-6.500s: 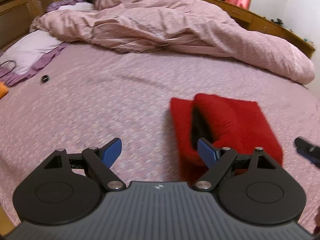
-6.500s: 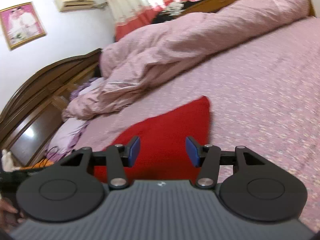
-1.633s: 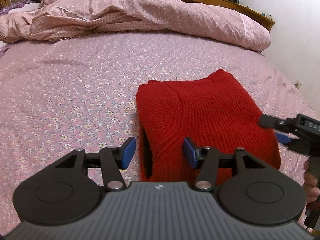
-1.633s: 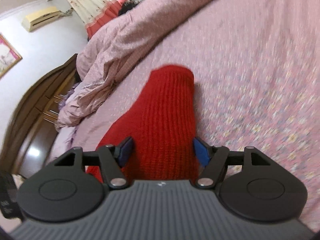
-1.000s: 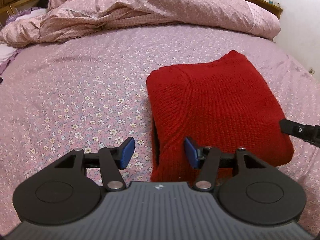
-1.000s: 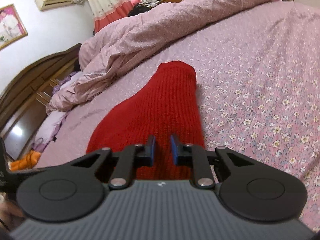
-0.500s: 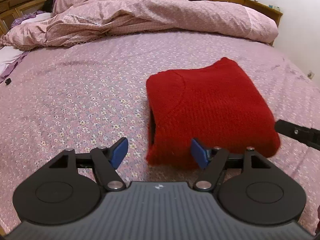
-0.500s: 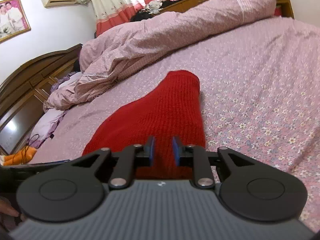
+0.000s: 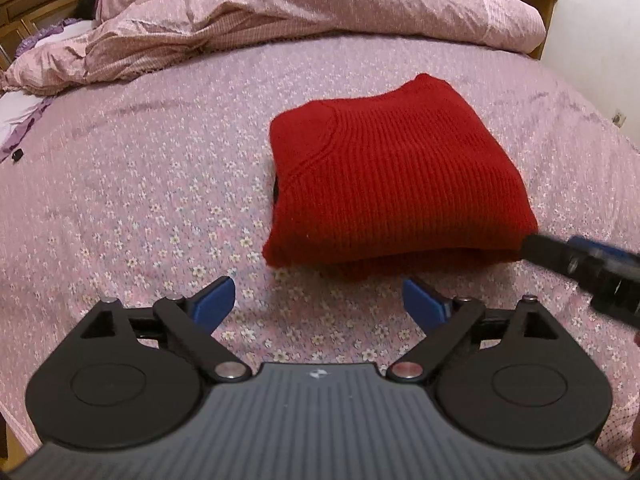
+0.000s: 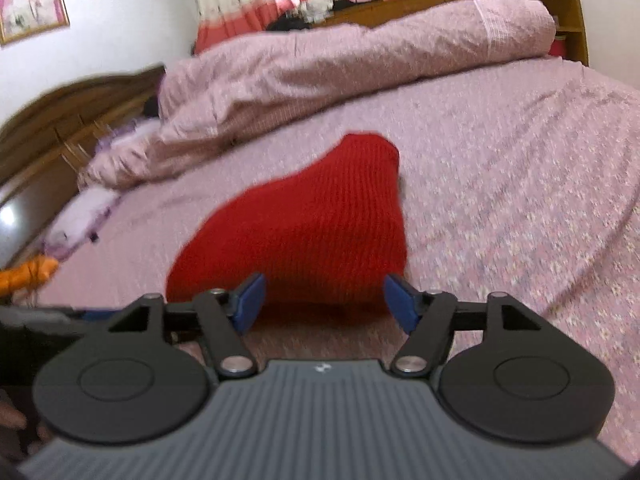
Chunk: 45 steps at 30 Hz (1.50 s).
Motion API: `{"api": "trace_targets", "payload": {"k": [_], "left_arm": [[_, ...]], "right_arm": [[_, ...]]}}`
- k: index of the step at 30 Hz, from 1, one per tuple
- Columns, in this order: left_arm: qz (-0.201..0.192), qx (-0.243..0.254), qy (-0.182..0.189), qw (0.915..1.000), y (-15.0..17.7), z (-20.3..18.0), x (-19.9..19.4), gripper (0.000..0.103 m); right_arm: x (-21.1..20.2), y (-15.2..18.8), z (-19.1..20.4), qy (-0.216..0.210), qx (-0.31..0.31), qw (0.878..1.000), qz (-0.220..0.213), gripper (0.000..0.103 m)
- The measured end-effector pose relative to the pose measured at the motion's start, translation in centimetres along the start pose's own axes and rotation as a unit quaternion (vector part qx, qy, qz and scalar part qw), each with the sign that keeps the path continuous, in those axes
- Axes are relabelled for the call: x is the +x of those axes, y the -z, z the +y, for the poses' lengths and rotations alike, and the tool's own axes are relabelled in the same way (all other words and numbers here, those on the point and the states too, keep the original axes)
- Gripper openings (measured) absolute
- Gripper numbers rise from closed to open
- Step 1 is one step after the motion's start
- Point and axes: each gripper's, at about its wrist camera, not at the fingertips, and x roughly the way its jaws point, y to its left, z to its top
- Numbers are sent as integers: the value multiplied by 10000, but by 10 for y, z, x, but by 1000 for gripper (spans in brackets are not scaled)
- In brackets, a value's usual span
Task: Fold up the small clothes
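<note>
A red knitted sweater (image 9: 384, 180) lies folded into a thick rectangle on the pink flowered bedsheet (image 9: 140, 168). My left gripper (image 9: 320, 304) hovers just short of its near edge, jaws opening wide, with only bedsheet between the blue pads. The right gripper (image 9: 580, 256) shows at the sweater's right corner in the left wrist view. In the right wrist view the sweater (image 10: 312, 224) lies ahead of my right gripper (image 10: 324, 304), whose jaws are opening; the pads stand apart at the sweater's near edge and do not press on it.
A crumpled pink duvet (image 9: 280, 12) is heaped along the far side of the bed. A dark wooden headboard (image 10: 52, 128) and pillows (image 10: 80, 216) are at the left. Something orange (image 10: 28, 276) lies by the pillows. A small black item (image 9: 17, 155) rests on the sheet.
Both grippers have let go of the sweater and drawn back from it. The left jaws widened step by step; the right jaws went from nearly shut to well apart.
</note>
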Motion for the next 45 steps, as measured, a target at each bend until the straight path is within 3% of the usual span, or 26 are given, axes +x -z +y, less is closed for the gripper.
{"api": "trace_targets", "payload": {"k": [14, 45], "left_arm": [[495, -264, -95, 9984, 6, 6, 21, 97], [514, -92, -114, 9986, 8, -1, 20, 97]], "right_arm": [[18, 19, 0, 268, 58, 9975, 658, 69], [21, 20, -2, 324, 130, 9963, 783, 69]]}}
